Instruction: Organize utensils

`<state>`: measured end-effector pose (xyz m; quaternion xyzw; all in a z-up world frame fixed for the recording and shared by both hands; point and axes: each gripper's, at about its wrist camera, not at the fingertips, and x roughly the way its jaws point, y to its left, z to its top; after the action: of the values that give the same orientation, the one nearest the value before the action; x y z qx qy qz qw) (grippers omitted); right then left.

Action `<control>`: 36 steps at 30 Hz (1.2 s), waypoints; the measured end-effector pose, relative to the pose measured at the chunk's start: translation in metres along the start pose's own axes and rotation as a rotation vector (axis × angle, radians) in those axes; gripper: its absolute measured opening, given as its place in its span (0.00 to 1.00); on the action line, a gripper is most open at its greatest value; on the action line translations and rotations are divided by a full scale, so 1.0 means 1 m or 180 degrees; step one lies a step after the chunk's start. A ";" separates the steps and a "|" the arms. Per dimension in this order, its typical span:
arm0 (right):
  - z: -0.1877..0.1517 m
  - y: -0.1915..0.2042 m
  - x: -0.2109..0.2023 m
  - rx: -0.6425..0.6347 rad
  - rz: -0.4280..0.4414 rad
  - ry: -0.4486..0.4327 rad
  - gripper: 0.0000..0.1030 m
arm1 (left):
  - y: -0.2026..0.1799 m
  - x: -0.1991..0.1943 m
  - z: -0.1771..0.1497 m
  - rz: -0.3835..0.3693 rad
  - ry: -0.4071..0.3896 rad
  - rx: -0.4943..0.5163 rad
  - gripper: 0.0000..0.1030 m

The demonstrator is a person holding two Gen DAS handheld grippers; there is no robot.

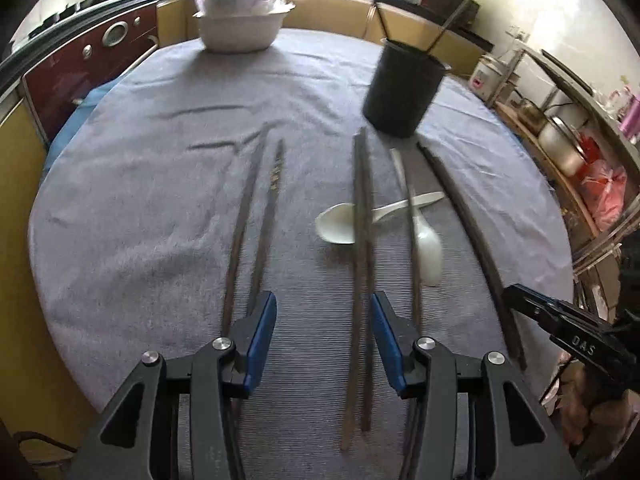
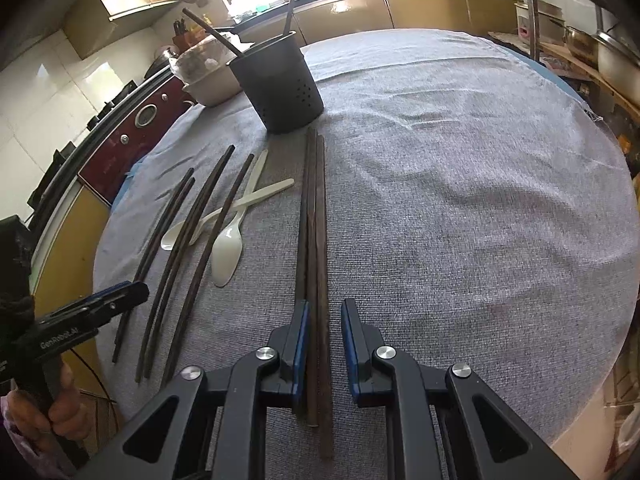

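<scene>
A black utensil holder (image 1: 404,88) (image 2: 280,88) stands at the far side of the grey-clothed round table (image 1: 140,200), with a few sticks poking out of it. Several dark chopstick pairs lie lengthwise on the cloth. Two white spoons (image 1: 336,224) (image 2: 228,252) lie crossed among them. My left gripper (image 1: 322,320) is open over one pair (image 1: 362,240), which runs close by its right pad. My right gripper (image 2: 325,344) stands narrowly open astride another pair (image 2: 316,220). That pair touches the left pad, with a gap at the right pad. Each gripper shows in the other view (image 1: 520,296) (image 2: 132,292).
A white lidded container (image 1: 240,20) (image 2: 208,84) sits at the table's far edge. A maroon stove (image 1: 100,52) and yellow cabinets lie beyond on the left. Shelves with metal pots (image 1: 560,144) stand to the right. A person's hand (image 2: 60,412) holds the left gripper's handle.
</scene>
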<state>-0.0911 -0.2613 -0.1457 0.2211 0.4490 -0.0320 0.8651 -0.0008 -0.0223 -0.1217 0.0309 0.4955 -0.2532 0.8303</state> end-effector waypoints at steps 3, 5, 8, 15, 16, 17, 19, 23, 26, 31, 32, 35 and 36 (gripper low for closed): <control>0.005 -0.004 -0.003 0.0141 0.0205 0.0001 0.19 | -0.008 -0.001 -0.002 -0.0097 0.0011 0.0092 0.49; 0.013 -0.001 -0.011 0.0120 0.0278 -0.0097 0.19 | -0.014 -0.001 -0.003 -0.0198 0.0019 0.0134 0.49; 0.026 0.008 -0.020 0.0064 0.0327 -0.0216 0.19 | -0.024 -0.004 -0.002 -0.0344 -0.0016 0.0208 0.49; 0.070 0.007 0.006 0.0171 0.0205 -0.0077 0.19 | -0.040 0.012 0.034 -0.0586 0.0108 0.0418 0.49; 0.077 0.003 0.012 0.0219 0.0218 -0.0061 0.19 | -0.041 0.017 0.043 -0.0615 0.0136 0.0424 0.49; 0.083 0.000 0.016 0.0272 0.0230 -0.0038 0.19 | -0.042 0.024 0.054 -0.0637 0.0169 0.0436 0.49; 0.094 -0.004 0.027 0.0335 0.0212 0.0037 0.19 | -0.046 0.038 0.070 -0.0661 0.0250 0.0475 0.49; 0.103 -0.005 0.040 0.0294 0.0185 0.0174 0.19 | -0.054 0.070 0.096 -0.0653 0.0457 0.0517 0.42; 0.101 -0.007 0.041 0.0261 0.0204 0.0191 0.19 | -0.054 0.089 0.106 -0.0636 0.0573 0.0493 0.24; 0.105 -0.004 0.043 0.0109 0.0259 0.0205 0.19 | -0.050 0.100 0.110 -0.0754 0.0634 0.0385 0.06; 0.106 -0.003 0.044 0.0070 0.0257 0.0220 0.19 | -0.049 0.099 0.109 -0.0755 0.0600 0.0377 0.06; 0.112 -0.002 0.055 0.0015 0.0218 0.0290 0.19 | -0.045 0.088 0.110 -0.0777 0.0470 0.0365 0.05; 0.114 -0.002 0.059 -0.0002 0.0219 0.0307 0.19 | -0.043 0.085 0.111 -0.0787 0.0438 0.0352 0.05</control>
<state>0.0305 -0.3011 -0.1360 0.2374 0.4824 0.0085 0.8431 0.1020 -0.1269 -0.1280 0.0326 0.5366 -0.3777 0.7539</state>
